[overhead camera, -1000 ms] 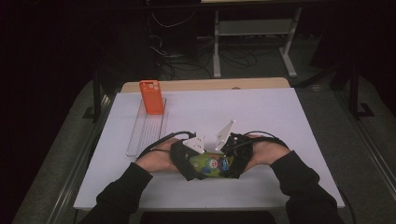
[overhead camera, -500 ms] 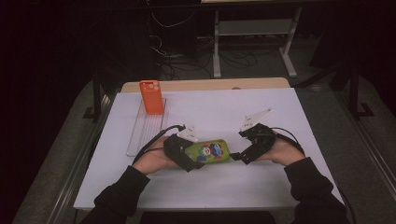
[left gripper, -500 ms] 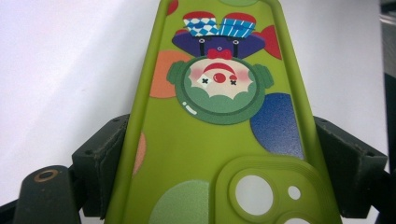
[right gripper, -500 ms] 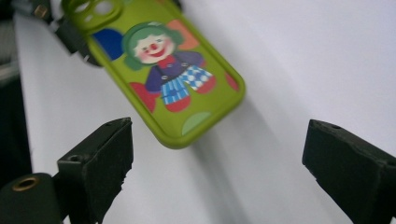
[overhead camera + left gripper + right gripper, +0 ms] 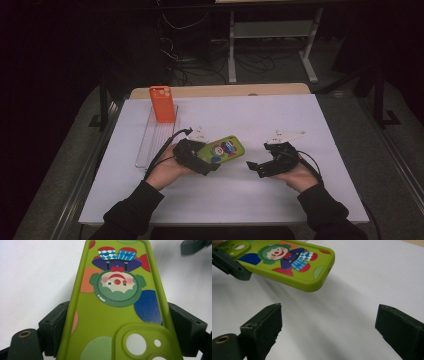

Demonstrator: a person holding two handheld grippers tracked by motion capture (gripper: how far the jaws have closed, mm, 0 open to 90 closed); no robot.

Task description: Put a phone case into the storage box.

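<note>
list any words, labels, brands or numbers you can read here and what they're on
None: no readable text on anything.
Green phone case in the left gripper: a clown picture and coloured dots, no lettering.
Orange phone case standing in the clear tray: plain back, no writing visible.
Right gripper: black jaws open, no markings legible.

Black sleeves, black grippers with blocky jaws, grey three-cornered plates, trailing black cables.
</note>
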